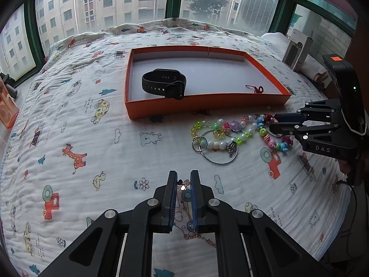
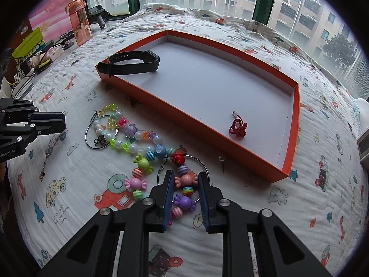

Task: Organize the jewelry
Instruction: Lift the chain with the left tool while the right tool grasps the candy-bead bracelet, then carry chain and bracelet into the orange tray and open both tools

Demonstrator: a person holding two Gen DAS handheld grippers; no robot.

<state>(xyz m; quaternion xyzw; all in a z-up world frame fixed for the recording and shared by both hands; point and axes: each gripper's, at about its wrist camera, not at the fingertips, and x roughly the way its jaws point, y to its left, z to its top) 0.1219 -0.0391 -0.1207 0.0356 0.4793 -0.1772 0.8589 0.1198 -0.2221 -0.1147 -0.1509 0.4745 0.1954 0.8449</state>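
Quilt with cartoon prints covers the bed, broad bare stretch left of both grippers. Orange tray lies ahead of them, its low near wall the one edge to clear. Inside: black watch band at far left, red knotted cord near the right end. Left gripper has jaws nearly together, clamped on a thin chain with charm trailing back under it. Right gripper has jaws narrowed around the candy-bead bracelet, pink candy bead between the pads; contact unclear. Pastel bead strand and metal ring lie tangled between the grippers and the tray. Small pin sits just ahead-right of the right gripper. Orange bottle stands far left.
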